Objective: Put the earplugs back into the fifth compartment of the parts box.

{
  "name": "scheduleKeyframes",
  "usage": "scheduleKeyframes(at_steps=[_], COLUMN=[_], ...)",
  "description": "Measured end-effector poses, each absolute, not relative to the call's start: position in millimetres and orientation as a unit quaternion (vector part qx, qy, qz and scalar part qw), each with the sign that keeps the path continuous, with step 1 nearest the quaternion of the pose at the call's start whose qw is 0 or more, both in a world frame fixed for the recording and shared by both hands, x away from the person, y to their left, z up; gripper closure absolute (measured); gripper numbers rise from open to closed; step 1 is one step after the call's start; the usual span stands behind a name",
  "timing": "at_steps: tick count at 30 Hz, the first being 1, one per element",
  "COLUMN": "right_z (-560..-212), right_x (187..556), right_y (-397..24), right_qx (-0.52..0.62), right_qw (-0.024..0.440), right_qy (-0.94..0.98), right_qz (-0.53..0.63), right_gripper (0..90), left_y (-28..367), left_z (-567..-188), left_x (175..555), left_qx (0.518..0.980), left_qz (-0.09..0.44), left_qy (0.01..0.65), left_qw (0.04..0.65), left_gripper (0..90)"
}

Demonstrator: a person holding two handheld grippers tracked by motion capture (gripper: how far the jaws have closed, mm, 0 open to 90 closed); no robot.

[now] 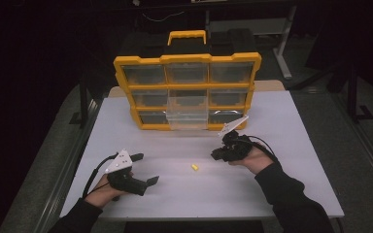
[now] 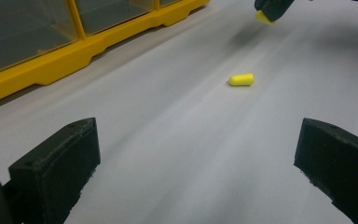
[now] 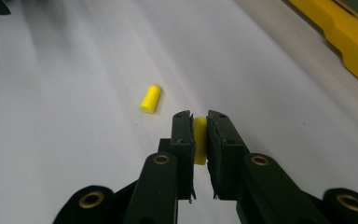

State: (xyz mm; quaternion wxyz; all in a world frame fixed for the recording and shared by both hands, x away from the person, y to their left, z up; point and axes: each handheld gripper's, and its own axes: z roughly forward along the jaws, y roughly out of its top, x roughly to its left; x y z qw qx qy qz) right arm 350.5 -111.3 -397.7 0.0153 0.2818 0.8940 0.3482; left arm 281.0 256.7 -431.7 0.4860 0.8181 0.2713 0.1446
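Yellow earplug (image 3: 200, 140) half-hidden inside right tool (image 3: 200, 122)

An earplug (image 1: 194, 167) lies on the table (image 1: 281, 145) between left gripper (image 1: 145, 170) and right gripper (image 1: 216, 155); organizer (image 1: 187, 90) stands behind.

No text, label, brand, number or sign can be read in any of the views.
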Motion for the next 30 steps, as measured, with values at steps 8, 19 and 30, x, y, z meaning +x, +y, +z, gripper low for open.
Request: scheduleKeyframes(at_steps=[8,19,30], right_z=[-384.6,-368.7,-348.2], right_x=[351.0,350.9,352.8], right_y=[-118.0,-121.9,-125.8], right_qx=[0.276,0.266,0.259], right_qw=[0.022,0.024,0.034], right_qy=[0.893,0.895,0.892], right_qz=[0.354,0.358,0.368], right_gripper=[79.7,79.4,79.4], left_y=[256.9,256.2,255.4], left_z=[-431.9,-432.5,-433.0], left_x=[281.3,281.1,281.2], left_qx=[0.819,0.820,0.821], left_qz=[0.145,0.143,0.141], left_qy=[0.271,0.271,0.269], left_qw=[0.485,0.484,0.483], left_gripper=[0.0,0.0,0.0])
